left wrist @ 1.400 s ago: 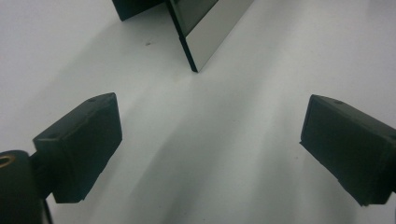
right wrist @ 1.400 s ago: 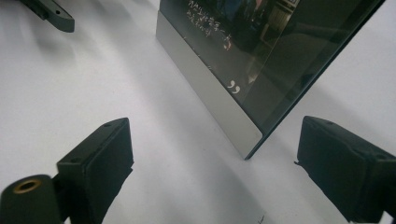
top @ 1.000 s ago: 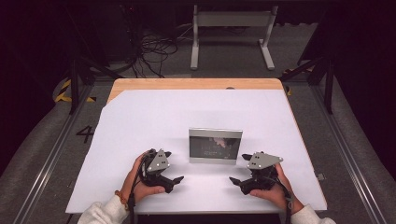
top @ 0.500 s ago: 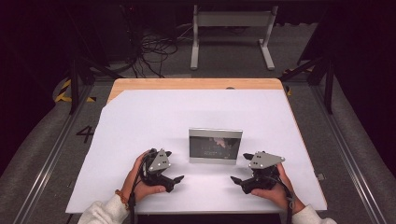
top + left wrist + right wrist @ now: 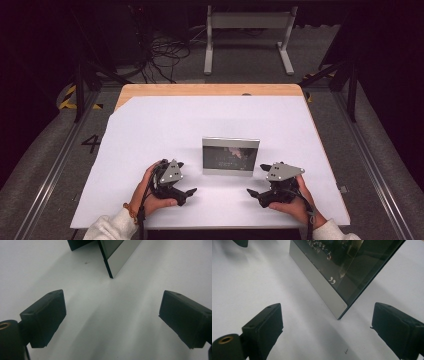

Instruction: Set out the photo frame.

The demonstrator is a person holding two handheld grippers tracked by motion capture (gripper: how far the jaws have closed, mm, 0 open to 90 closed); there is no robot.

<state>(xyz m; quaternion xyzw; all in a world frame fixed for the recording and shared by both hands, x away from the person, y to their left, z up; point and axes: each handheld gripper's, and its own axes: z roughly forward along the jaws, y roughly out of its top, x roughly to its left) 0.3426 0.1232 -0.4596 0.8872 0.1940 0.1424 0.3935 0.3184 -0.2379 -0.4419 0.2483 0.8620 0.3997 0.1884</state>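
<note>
We rest both hands on the white-covered desk (image 5: 150,130), each gripper's jaws spread wide and gripping nothing. The silver-framed dark glass picture frame (image 5: 231,156) stands upright near the desk's middle, just ahead of and between our left gripper (image 5: 189,192) and right gripper (image 5: 252,193), touching neither.

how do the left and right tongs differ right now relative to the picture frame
The left tongs sit at the picture frame's left end and point right; the right tongs sit at its right end and point left. The right tongs' own view shows the frame's glossy front closer up; the left tongs' view catches mainly its edge. Both are open, empty, low over the white table.
</note>
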